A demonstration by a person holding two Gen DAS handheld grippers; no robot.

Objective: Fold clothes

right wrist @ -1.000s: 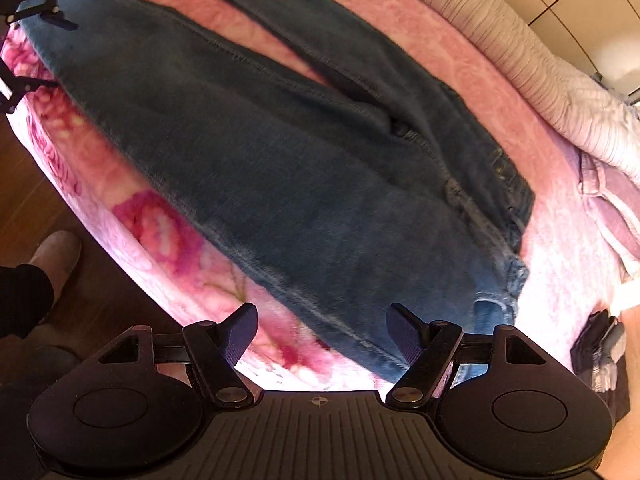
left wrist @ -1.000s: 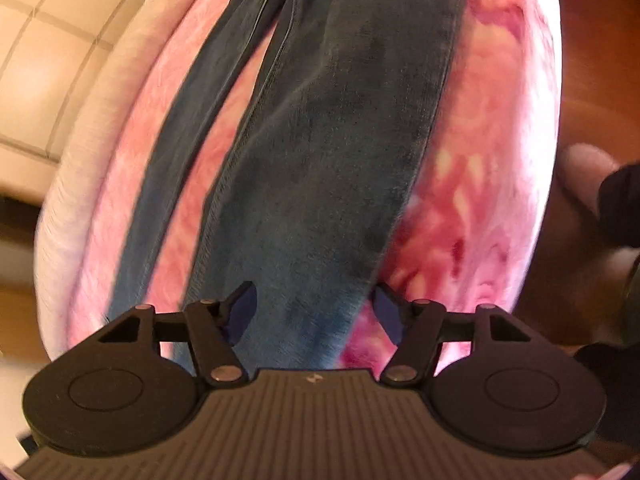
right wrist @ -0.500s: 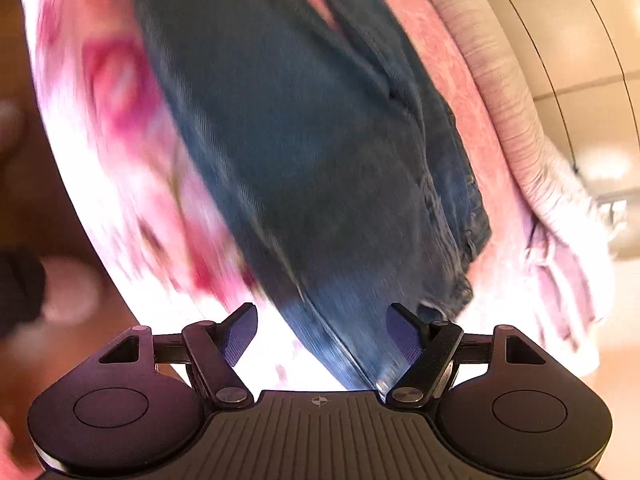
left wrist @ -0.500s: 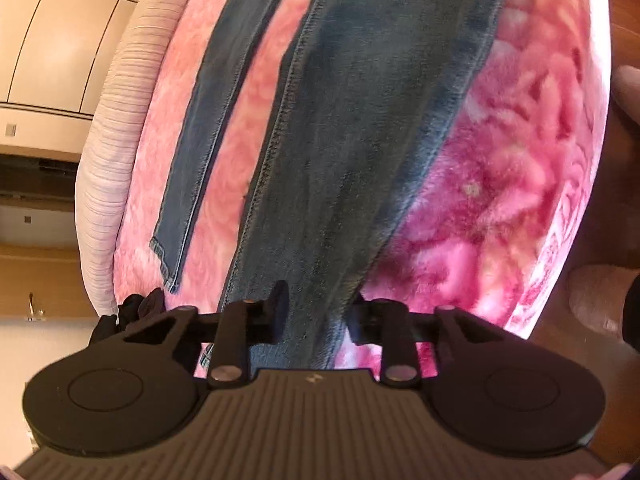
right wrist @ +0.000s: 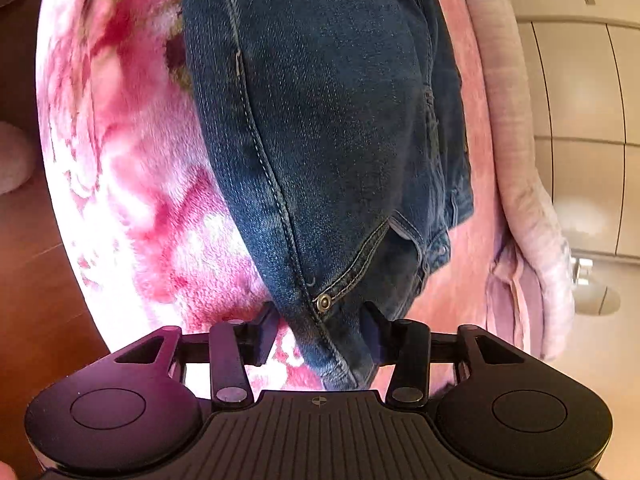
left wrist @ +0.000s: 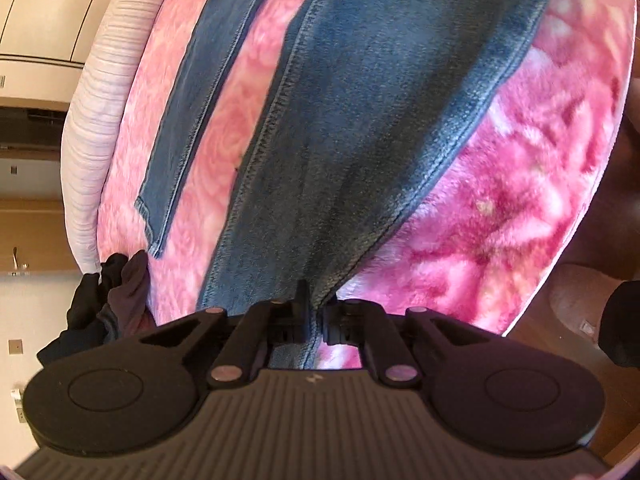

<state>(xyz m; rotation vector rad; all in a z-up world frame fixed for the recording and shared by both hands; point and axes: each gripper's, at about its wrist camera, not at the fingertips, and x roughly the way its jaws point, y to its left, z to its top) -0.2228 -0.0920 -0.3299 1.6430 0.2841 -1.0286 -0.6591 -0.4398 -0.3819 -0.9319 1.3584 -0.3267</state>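
Bed under a pink floral blanket carries the jeans, spread flat, long axis running straight away from both claws. Left claw: jaws have just been closing, now pinched tight on the hem of the near leg. Right claw at the waistband corner by the pocket rivet; jaws have just been closing, denim between them, contact of the pads unclear. Each hand has its own end; the fold likely carries one towards the other.

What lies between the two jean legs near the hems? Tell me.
Only a bare strip of pink blanket separates the near leg from the far leg, in the left wrist view.
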